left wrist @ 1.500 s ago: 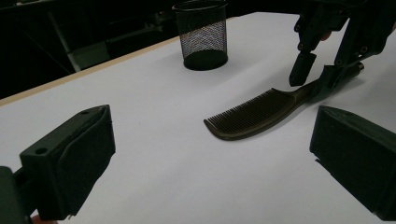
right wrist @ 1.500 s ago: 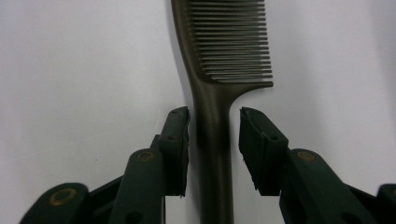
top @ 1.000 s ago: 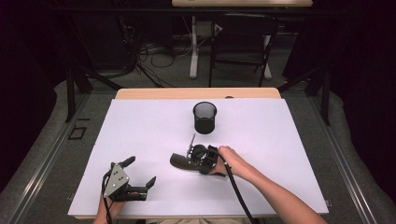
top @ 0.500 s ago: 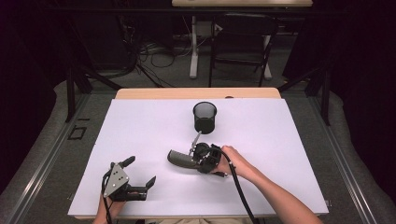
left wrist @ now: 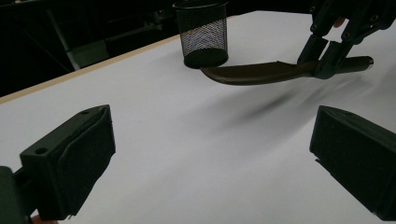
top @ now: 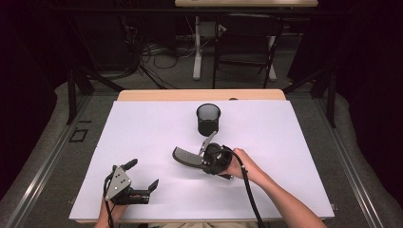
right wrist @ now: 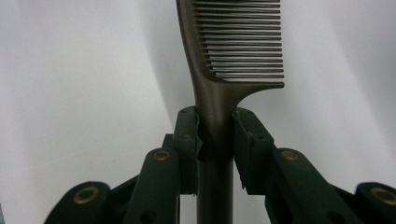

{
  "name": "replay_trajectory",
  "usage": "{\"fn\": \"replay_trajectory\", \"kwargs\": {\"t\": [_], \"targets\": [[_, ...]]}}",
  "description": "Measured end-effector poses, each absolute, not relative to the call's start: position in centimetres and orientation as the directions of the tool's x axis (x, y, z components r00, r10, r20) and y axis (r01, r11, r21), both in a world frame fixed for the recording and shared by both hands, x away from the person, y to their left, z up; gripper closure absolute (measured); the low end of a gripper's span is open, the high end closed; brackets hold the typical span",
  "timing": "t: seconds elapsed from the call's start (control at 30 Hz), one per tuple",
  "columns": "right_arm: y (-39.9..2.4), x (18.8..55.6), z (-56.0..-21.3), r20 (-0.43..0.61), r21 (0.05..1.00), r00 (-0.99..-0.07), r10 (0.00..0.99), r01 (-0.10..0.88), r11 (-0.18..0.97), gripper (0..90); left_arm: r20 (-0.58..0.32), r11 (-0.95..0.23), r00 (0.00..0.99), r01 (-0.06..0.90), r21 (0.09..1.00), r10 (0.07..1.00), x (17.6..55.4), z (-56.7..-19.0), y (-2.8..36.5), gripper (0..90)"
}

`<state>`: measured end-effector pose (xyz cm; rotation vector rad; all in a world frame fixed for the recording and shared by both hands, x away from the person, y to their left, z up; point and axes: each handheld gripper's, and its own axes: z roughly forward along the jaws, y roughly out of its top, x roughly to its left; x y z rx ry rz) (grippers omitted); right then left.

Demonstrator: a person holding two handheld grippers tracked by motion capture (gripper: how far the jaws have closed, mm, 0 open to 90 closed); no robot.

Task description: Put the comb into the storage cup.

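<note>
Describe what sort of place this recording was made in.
Probably a lab or studio recording station: a white-covered table ringed by black curtains, with loose cables on the floor and a hand-held gripper gripping a comb.

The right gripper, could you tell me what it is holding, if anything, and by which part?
The right gripper clamps a dark comb by its handle, just below the teeth.

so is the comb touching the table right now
Apart. In the left gripper view the comb hangs level above the white table, with its shadow lying separate below it. The right tool is clamped on its handle.
</note>
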<state>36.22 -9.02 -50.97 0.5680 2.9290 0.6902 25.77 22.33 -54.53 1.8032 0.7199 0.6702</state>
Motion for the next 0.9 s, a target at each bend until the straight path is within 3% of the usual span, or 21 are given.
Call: {"fn": "replay_trajectory", "kwargs": {"t": [0.9], "targets": [[-12.2, 35.7, -50.6, 0.006, 0.537, -0.905, 0.424, 0.361, 0.762, 72.5, 0.103, -0.285, 0.667, 0.169, 0.944, 0.738, 25.9, -54.6, 22.3, 0.3]]}}
